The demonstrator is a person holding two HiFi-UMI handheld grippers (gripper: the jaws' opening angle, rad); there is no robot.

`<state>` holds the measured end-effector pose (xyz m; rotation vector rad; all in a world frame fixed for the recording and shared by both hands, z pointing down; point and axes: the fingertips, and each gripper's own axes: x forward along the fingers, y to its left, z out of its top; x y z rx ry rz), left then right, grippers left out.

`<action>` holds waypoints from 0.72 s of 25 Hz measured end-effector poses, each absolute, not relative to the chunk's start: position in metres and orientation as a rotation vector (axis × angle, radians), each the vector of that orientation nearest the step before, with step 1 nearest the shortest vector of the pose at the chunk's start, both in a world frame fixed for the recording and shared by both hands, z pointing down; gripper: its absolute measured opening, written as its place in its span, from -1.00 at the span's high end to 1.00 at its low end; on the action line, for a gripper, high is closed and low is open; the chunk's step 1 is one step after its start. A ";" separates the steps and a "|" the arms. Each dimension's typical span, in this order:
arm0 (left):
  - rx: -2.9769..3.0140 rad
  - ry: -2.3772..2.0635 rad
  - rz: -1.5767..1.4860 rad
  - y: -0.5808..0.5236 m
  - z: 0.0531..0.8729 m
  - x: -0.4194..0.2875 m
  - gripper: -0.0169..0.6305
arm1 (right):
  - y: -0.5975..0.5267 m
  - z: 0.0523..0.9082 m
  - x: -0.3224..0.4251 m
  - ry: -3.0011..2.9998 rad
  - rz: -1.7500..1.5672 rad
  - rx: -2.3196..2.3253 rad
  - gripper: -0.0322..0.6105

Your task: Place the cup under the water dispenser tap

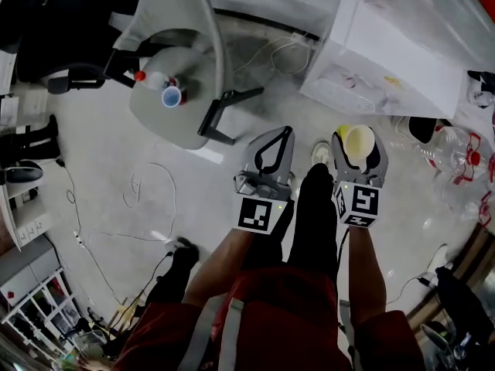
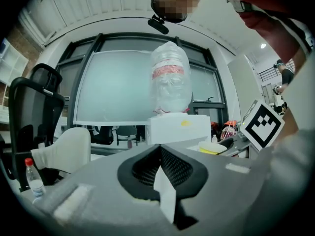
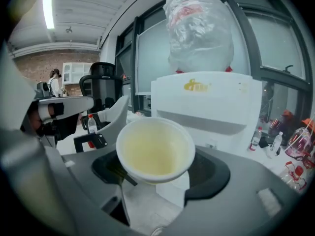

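Note:
A pale yellow, empty cup (image 1: 358,140) sits between the jaws of my right gripper (image 1: 360,141), which is shut on it; the right gripper view looks into its open mouth (image 3: 155,149). The white water dispenser (image 1: 387,52) stands ahead on the floor at upper right, some way beyond the cup. A clear wrapped bottle (image 3: 199,28) sits on top of it, and a grey recess (image 3: 197,121) crosses the dispenser's front. My left gripper (image 1: 287,131) hangs beside the right one, shut with nothing in it; its tips meet in the left gripper view (image 2: 160,149).
A grey chair (image 1: 193,29) stands at upper left, with a small bottle (image 1: 155,79) and a blue-rimmed cup (image 1: 172,97) on its seat. Empty water jugs (image 1: 456,153) lie at the right. Cables (image 1: 147,195) trail over the floor. Shelving (image 1: 27,230) lines the left edge.

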<state>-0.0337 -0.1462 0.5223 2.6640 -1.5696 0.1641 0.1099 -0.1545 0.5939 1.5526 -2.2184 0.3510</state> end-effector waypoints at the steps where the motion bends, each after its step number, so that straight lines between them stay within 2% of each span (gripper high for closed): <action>1: 2.660 -1.574 0.171 -0.148 0.529 -0.032 0.95 | -0.159 0.602 0.110 -2.220 0.354 1.545 -0.12; 18: 2.556 -1.606 0.329 -0.157 0.666 -0.021 0.95 | -0.189 0.736 0.111 -2.210 0.415 1.424 -0.12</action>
